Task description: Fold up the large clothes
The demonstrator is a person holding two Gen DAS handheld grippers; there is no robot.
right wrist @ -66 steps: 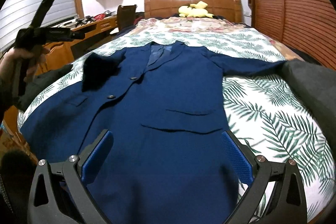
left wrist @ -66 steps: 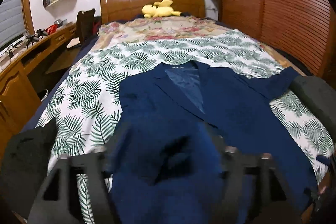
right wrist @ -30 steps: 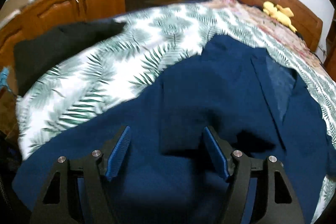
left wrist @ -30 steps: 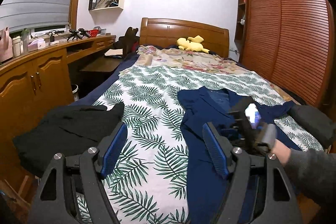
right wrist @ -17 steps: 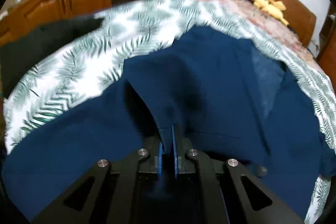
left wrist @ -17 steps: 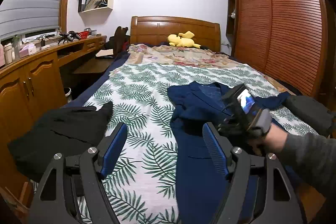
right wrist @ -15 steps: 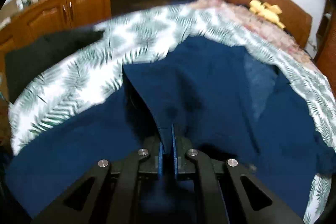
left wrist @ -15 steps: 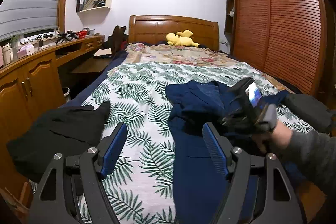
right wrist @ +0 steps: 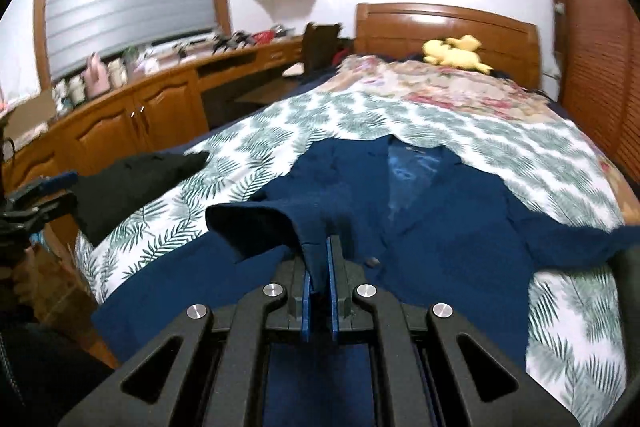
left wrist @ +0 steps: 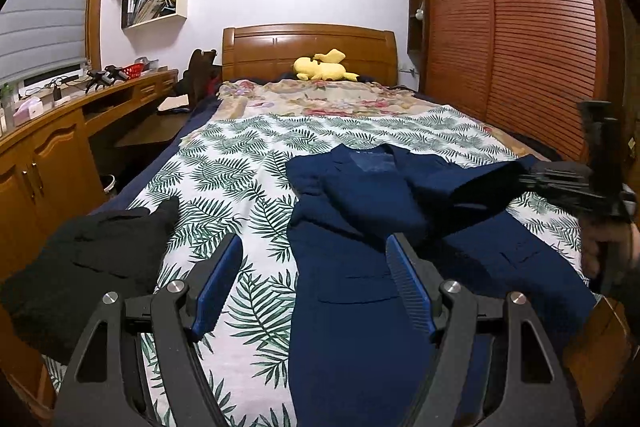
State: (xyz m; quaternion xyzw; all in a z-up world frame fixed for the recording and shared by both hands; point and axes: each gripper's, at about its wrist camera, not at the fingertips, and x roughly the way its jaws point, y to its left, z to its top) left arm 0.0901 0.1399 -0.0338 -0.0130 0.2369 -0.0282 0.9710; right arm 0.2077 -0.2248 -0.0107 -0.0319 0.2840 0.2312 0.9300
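Observation:
A navy blue jacket point(left wrist: 360, 267) lies face up on the palm-leaf bedspread point(left wrist: 224, 179), collar toward the headboard. My right gripper point(right wrist: 318, 251) is shut on the cuff of one sleeve point(right wrist: 256, 217), holding it raised over the jacket's front point(right wrist: 440, 227). In the left wrist view that gripper point(left wrist: 528, 178) comes in from the right, in a person's hand, and the sleeve point(left wrist: 472, 187) stretches across the chest. My left gripper point(left wrist: 316, 247) hovers open over the jacket's left edge with nothing between its pads. It also shows at the left edge as the left gripper point(right wrist: 56, 193).
A black garment point(left wrist: 88, 259) is heaped on the bed's near left corner. A yellow plush toy point(left wrist: 320, 67) rests by the headboard on a floral cover point(left wrist: 320, 99). A wooden desk with cupboards point(left wrist: 52, 155) runs along the left; slatted wardrobe doors point(left wrist: 520, 27) stand on the right.
My right gripper shut on the sleeve cuff, then rose and carried it rightward across the jacket. My left gripper drifted a little and stayed open.

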